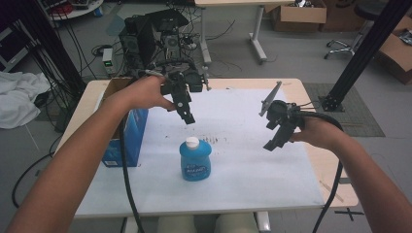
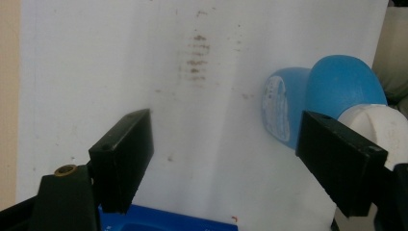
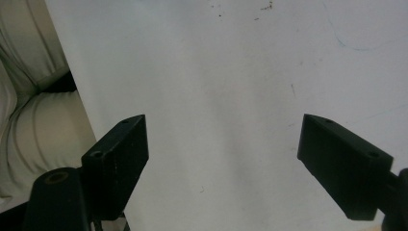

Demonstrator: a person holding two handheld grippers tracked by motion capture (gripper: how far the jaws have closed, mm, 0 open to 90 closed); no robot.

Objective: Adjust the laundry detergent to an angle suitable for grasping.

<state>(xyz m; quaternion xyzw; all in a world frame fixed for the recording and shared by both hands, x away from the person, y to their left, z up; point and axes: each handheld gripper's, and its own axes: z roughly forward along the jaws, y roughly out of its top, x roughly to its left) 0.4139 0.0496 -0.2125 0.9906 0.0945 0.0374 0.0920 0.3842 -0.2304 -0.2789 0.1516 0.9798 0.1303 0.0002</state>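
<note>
A blue bottle (image 1: 195, 162) with a white cap stands upright on the white sheet (image 1: 233, 170), near the table's front middle. My left gripper (image 1: 188, 116) hovers above and just behind it, held open and empty. In the left gripper view the bottle (image 2: 332, 91) sits off to the right, its white cap partly behind the right jaw, and the left gripper (image 2: 223, 149) has only bare sheet between its jaws. My right gripper (image 1: 273, 141) hangs in the air to the bottle's right, open and empty. The right gripper (image 3: 223, 154) looks down on bare sheet.
A blue cardboard box (image 1: 125, 131) stands open at the table's left edge, under my left forearm; its blue rim (image 2: 168, 221) shows in the left gripper view. Brown smudges (image 1: 214, 138) mark the sheet behind the bottle. Computer gear and cables crowd the floor beyond the table.
</note>
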